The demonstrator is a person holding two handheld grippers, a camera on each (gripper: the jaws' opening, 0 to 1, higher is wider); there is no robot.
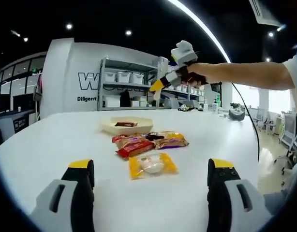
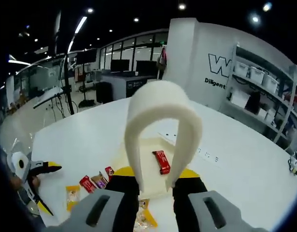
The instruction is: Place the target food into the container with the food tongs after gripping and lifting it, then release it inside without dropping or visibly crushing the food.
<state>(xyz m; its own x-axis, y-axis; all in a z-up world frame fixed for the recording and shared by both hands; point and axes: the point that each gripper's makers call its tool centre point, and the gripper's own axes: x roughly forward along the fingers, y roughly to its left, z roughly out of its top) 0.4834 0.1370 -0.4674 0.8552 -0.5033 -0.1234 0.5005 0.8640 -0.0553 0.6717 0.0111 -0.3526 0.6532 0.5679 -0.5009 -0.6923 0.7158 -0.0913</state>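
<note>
White U-shaped food tongs (image 2: 163, 121) stand between the jaws of my right gripper (image 2: 156, 175), which is shut on them. Below them lies the cream container (image 2: 131, 152) with a red bar (image 2: 161, 162) inside. In the left gripper view the container (image 1: 139, 126) sits mid-table, holding that bar (image 1: 125, 124). Several wrapped snacks lie in front of it: a yellow packet (image 1: 152, 165), a red one (image 1: 135, 149), brown ones (image 1: 170, 140). My left gripper (image 1: 151, 164) hangs open over the near table. The right gripper (image 1: 173, 75) with the tongs (image 1: 183, 50) is high above the container.
The white table (image 1: 51, 140) is broad and round-edged. Shelves with bins (image 1: 124, 77) stand behind it, and desks with monitors (image 2: 122, 65) off to one side. A person's arm (image 1: 245, 75) reaches in from the right. The left gripper (image 2: 35, 179) shows beside the snacks (image 2: 85, 183).
</note>
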